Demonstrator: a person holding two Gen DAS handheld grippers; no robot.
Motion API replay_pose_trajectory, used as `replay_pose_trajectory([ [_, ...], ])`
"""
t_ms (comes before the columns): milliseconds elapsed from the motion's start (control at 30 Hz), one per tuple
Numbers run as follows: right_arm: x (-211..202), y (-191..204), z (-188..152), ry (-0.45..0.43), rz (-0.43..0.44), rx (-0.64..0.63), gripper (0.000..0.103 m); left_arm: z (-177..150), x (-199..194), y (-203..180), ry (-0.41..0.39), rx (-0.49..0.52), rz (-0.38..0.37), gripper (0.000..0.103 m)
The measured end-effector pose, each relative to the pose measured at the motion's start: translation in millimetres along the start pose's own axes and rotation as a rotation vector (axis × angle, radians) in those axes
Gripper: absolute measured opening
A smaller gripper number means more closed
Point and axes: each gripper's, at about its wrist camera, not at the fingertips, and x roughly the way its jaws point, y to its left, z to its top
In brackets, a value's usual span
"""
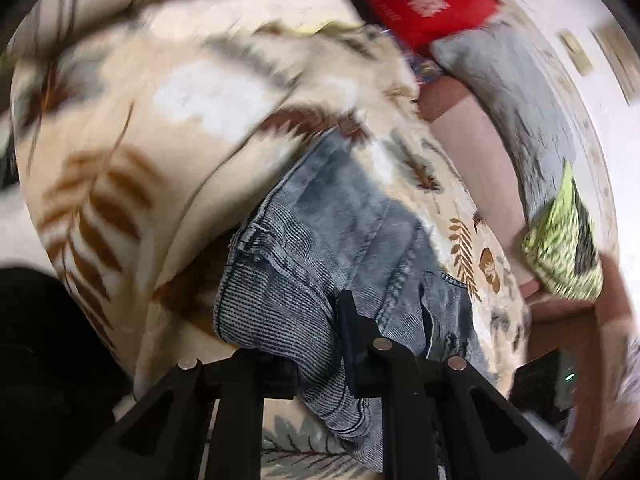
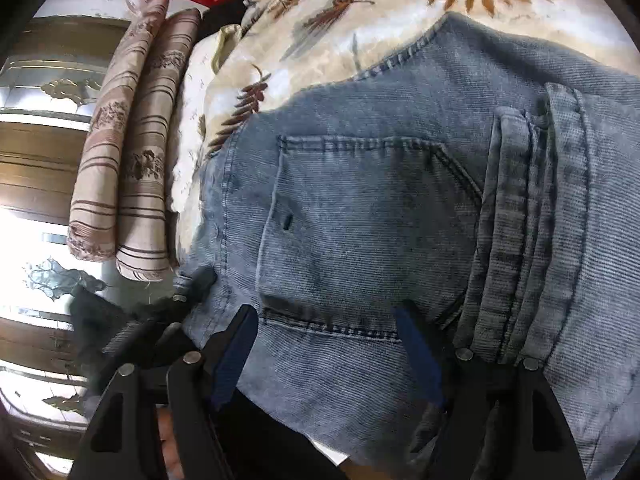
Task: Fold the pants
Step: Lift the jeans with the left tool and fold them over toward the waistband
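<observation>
Folding the pants [image 2: 360, 208] on the leaf-print blanket [image 2: 320, 40], we clamp a denim edge in our left gripper [image 1: 320, 344], fabric bunched between its fingers. Our right gripper [image 2: 326, 344] hangs with jaws spread over the back pocket [image 2: 352, 232]. Layers look doubled beside the pocket; we judge further folds remain.

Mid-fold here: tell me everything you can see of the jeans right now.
The jeans are faded grey-blue denim with a stitched back pocket facing up and a bunched waistband or cuff at right. They lie crumpled on the leaf-print blanket. The left gripper pinches a ribbed fold; the right gripper straddles the pocket edge, jaws apart.
</observation>
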Motion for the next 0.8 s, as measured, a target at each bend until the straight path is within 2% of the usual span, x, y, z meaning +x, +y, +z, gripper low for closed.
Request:
replay_pose_trajectory([
  [67, -18.9, -2.6, -1.3, -0.026, 0.052, 0.037, 0.075, -4.8, -14.8, -31.5, -0.073, 0.123, 0.02, 0.015],
  [100, -34.0, -4.6, -3.8, -0.066, 0.066, 0.032, 0.075, -7.6, -21.0, -45.8, -0.1, 0.177, 0.024, 0.015],
  [167, -70.7, -16.4, -14.3, -0.153, 0.058, 0.027, 0.075, -19.5, -34.5, -88.0, -0.176, 0.332, 0.036, 0.015],
  [267, -123.7, -53.2, -34.9, -0.264, 0.045, 0.087, 0.075, -56.9, -47.6, -156.9, -0.247, 0.572, 0.005, 0.014],
  [400, -191.2, -117.6, -75.7, -0.417, -0.004, 0.212, 0.075, -116.6, -48.1, -221.0, -0.24, 0.807, -0.075, 0.013],
  [467, -218.1, -151.7, -100.2, -0.484, -0.008, 0.291, 0.075, -152.7, -34.2, -250.4, -0.176, 0.912, -0.121, 0.012],
  [533, -238.3, -180.8, -122.1, -0.534, -0.011, 0.367, 0.075, -182.2, -10.0, -262.8, -0.066, 0.973, -0.123, 0.013],
  [567, -243.6, -188.8, -129.4, -0.546, -0.014, 0.389, 0.075, -201.7, 17.0, -267.3, 0.05, 1.009, -0.113, 0.016],
  [600, -251.2, -196.7, -135.6, -0.555, -0.019, 0.409, 0.075, -215.5, 39.3, -266.5, 0.153, 1.035, -0.108, 0.029],
  [633, -255.9, -205.5, -142.2, -0.563, -0.029, 0.435, 0.076, -229.0, 62.0, -263.8, 0.276, 1.06, -0.102, 0.035],
  [667, -259.4, -211.9, -145.5, -0.563, -0.034, 0.451, 0.075, -241.9, 78.6, -257.8, 0.366, 1.086, -0.079, 0.038],
  [700, -260.5, -215.0, -148.5, -0.557, -0.04, 0.461, 0.075, -242.2, 68.4, -257.6, 0.308, 1.105, -0.105, 0.043],
  [733, -259.7, -213.6, -149.6, -0.55, -0.047, 0.457, 0.075, -238.6, 55.6, -258.0, 0.301, 1.107, -0.133, 0.047],
  [800, -261.8, -208.5, -149.8, -0.551, -0.05, 0.431, 0.076, -217.5, 29.4, -255.3, 0.354, 1.042, -0.236, 0.058],
])
